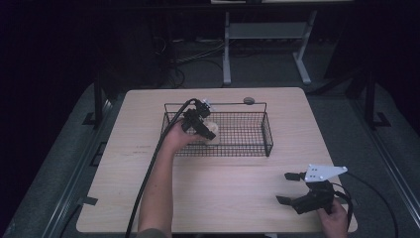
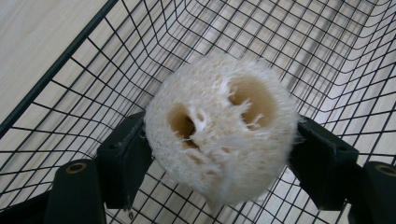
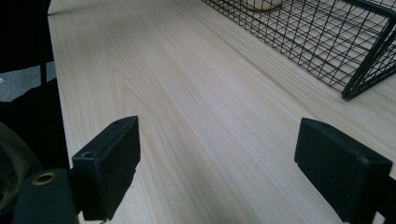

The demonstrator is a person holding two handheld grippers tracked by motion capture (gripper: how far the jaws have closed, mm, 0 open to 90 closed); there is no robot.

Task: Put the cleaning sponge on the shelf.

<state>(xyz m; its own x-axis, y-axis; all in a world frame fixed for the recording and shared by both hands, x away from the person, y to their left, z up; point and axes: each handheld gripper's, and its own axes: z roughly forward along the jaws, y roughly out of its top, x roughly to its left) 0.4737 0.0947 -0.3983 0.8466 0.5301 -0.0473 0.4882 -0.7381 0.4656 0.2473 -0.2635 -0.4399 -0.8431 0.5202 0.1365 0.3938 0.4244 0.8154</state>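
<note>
A cream loofah sponge [image 2: 222,126] with two holes in its face sits between the jaws of my left gripper [image 2: 219,154], which is shut on it. In the high view the left gripper [image 1: 202,128] holds the loofah [image 1: 211,130] inside the left part of the black wire basket [image 1: 267,134]. My right gripper [image 1: 288,187] hovers over the table's front right, open and holding nothing. In the right gripper view my right gripper [image 3: 217,163] shows bare wood between its jaws, and the basket [image 3: 369,51] lies ahead to the right.
The light wooden table [image 1: 233,198] carries the basket at its middle back. A small round grey thing [image 1: 248,100] lies behind the basket. Table legs and cables stand on the dark floor beyond. The person's left forearm [image 1: 158,193] reaches across the table's left half.
</note>
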